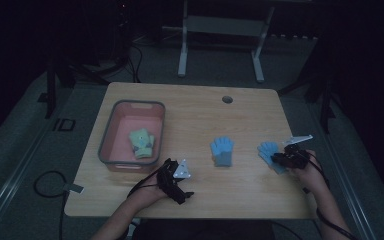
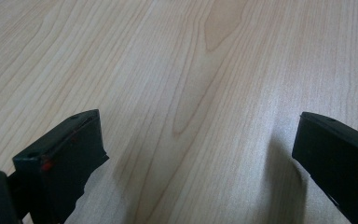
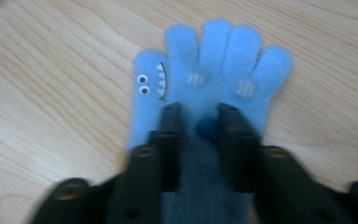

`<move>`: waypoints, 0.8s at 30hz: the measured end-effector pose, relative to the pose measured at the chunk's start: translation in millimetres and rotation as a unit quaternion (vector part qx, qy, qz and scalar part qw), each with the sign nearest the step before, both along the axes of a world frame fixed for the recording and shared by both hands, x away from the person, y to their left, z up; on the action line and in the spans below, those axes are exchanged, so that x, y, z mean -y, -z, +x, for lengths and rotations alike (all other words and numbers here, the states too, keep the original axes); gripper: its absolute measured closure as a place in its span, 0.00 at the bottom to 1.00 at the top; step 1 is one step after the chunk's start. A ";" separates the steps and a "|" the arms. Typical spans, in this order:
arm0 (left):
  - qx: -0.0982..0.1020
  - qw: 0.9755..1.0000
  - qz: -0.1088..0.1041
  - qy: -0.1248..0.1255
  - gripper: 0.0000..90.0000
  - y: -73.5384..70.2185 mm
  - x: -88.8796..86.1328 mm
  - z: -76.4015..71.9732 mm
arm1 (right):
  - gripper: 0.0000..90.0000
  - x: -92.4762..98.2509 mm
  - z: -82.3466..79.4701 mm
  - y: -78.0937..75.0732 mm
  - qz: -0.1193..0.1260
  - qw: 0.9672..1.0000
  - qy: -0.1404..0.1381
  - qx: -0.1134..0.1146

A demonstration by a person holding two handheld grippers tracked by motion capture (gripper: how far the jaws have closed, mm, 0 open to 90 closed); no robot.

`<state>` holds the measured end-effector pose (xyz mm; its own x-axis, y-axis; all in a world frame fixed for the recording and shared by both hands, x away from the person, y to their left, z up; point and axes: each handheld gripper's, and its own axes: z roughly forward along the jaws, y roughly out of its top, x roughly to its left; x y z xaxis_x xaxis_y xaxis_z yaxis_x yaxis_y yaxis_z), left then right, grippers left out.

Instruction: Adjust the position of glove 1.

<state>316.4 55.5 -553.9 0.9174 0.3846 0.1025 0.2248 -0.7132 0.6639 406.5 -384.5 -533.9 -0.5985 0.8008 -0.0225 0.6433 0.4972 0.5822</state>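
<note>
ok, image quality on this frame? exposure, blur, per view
High view: badly underexposed, the room black, the table dim though the bin and gloves stay readable. Left gripper view: bright, wood grain sharp, the near jaws soft, faint sheen on the wood. Right gripper view: well lit but smeared, the blue glove and the right hand-held gripper pinching it both soft.

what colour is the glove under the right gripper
Light blue, with a grey cuff and a toothy face on the thumb; the glove shows best in the right gripper view.
</note>
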 end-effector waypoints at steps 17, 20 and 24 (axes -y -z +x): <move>0.000 1.000 -0.001 0.002 0.02 -1.9 0.5 0.2 | 0.96 -68.4 -17.2 -47.4 0.047 0.990 0.122 0.048; -0.001 1.000 -0.005 0.003 0.02 -2.2 0.3 0.6 | 0.96 -78.0 -19.7 -42.7 0.043 0.987 0.150 0.047; -0.002 1.000 -0.009 -0.001 0.02 -2.8 0.3 1.5 | 0.95 -89.0 -19.4 -32.4 0.047 0.981 0.181 0.043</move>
